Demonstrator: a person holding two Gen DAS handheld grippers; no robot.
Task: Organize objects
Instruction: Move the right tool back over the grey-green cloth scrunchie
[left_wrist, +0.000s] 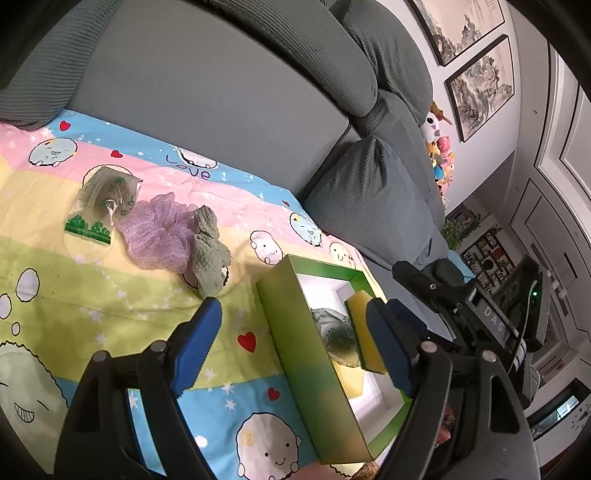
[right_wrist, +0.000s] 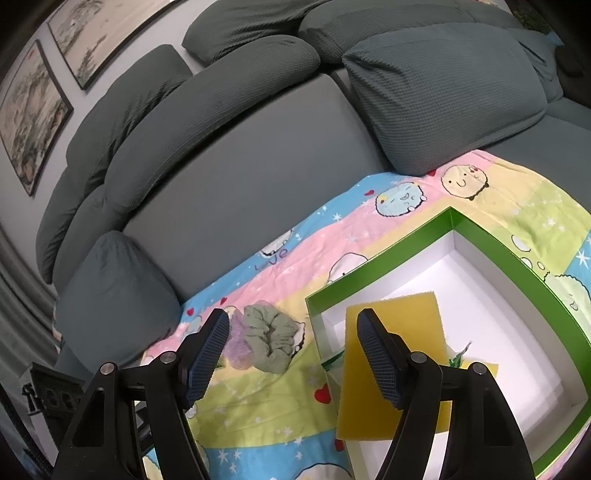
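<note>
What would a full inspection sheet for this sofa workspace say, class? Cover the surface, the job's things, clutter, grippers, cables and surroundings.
Surface: pastel cartoon-print cloth spread on a grey sofa seat.
Job's things: green-rimmed white cardboard box holding a yellow sponge and a clear leaf-print packet; outside it lie a purple mesh bath puff, a grey-green knitted cloth and a second clear packet.
Clutter: nothing seen.
Grippers: left hand-held gripper open, empty, straddling the box wall; right hand-held gripper open, empty.
Cables: nothing seen.
Surroundings: grey cushions, framed pictures, plush toys.
</note>
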